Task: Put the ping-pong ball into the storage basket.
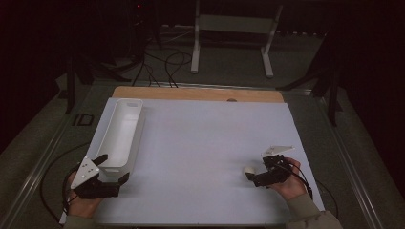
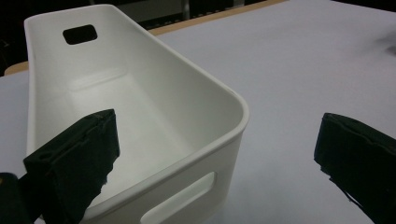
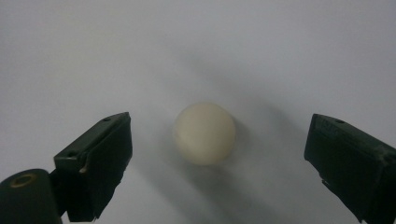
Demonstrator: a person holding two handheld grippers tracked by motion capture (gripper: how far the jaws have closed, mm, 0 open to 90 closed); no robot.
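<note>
A small cream ball [image 1: 249, 171] lies on the white tabletop [image 1: 200, 138] at the near right. My right gripper [image 1: 259, 171] is open right behind it, and the right gripper view shows the ball [image 3: 204, 133] centred between the two spread jaws of that gripper [image 3: 218, 135], touching neither. On the left stands a long white bin [image 1: 122, 131], empty, with handle slots at both ends. My left gripper [image 1: 114, 167] is open at the bin's near end. In the left gripper view, the bin [image 2: 140, 88] has its near right corner between the jaws of the gripper [image 2: 217, 133], one inside, one outside.
A wooden strip [image 1: 191, 93] runs along the table's far edge. Beyond it on the floor are a white stand [image 1: 234, 28] and dark cables [image 1: 162, 67]. The tabletop's near edge runs just in front of both hands.
</note>
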